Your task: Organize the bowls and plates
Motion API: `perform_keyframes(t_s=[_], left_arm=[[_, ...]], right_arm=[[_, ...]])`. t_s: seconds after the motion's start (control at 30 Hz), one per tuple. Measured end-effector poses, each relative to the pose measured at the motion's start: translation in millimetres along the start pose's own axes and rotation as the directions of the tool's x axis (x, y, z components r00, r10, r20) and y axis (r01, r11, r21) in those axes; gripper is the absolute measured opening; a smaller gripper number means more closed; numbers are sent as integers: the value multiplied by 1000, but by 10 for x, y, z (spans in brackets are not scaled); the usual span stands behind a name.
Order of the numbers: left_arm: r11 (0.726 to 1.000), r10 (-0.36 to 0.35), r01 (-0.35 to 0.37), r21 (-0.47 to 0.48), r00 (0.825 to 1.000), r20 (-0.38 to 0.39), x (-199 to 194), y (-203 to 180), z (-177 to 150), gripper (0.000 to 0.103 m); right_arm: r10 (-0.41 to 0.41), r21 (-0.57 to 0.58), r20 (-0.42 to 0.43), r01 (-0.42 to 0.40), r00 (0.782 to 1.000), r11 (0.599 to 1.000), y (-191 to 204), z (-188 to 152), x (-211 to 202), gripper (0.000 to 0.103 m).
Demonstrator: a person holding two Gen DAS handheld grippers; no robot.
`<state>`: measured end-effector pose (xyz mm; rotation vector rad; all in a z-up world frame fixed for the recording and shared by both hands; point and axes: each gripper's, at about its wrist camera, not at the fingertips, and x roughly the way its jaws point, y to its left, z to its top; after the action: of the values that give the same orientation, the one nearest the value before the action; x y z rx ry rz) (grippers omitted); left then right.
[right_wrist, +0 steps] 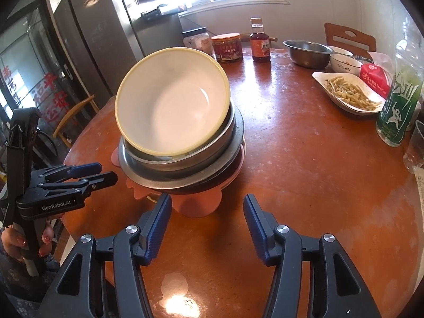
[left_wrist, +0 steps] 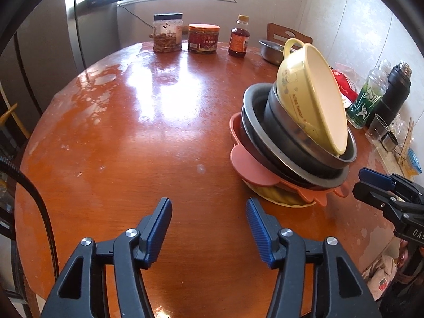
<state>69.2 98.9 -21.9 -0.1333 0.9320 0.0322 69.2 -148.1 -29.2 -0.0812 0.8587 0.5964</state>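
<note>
Hovering over bare wood at the left, your left claw [left_wrist: 209, 228] stood roughly half open with nothing between its blue ribbed pads, the round reddish-brown wooden worktop [left_wrist: 137, 122] shining below it. To its right rose the stack: a pale yellow fluted plate [left_wrist: 281, 198] at the bottom, a salmon-pink plastic dish with lobed handles [left_wrist: 246, 159] on it, then a wide dull-steel pan [left_wrist: 254, 111] and a darker steel bowl [left_wrist: 278, 122] nested inside. On top, a cream-yellow bowl with a loop handle [left_wrist: 304, 92] leaned steeply toward your right-hand side, resting on its lower rim. That top bowl looked light, stiff and smooth, so likely to slide; its rim near the handle seemed the safest hold. The steel pieces would probably be heavier and slick. Your right claw [right_wrist: 206, 225] stood just short of the pink dish's near handle, equally half open and empty. Farther right sat a white dish of yellow strips [right_wrist: 347, 92] and a green glass bottle [right_wrist: 397, 111].
</note>
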Motion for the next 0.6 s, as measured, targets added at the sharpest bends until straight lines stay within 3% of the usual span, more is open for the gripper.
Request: perform_keyframes(t_s=[0.07, 0.13, 0.17, 0.6], left_arm=[[1000, 2, -2, -5, 1000, 5, -20, -10, -18, 60], [1000, 15, -15, -4, 1000, 10, -39, -24, -42, 62], [1000, 22, -22, -2, 1000, 11, -41, -38, -55, 62], [999, 50, -50, -21, 998, 29, -232, -207, -355, 77]], right_arm=[[-8, -1, 19, 8, 1000, 1000, 23, -23, -44, 59], [-23, -3, 30, 23, 999, 1000, 50, -54, -75, 74], [-34, -7, 33, 34, 999, 999, 65, -77, -88, 76], [-95, -24, 71, 97, 993, 995, 231, -429, -268, 78]])
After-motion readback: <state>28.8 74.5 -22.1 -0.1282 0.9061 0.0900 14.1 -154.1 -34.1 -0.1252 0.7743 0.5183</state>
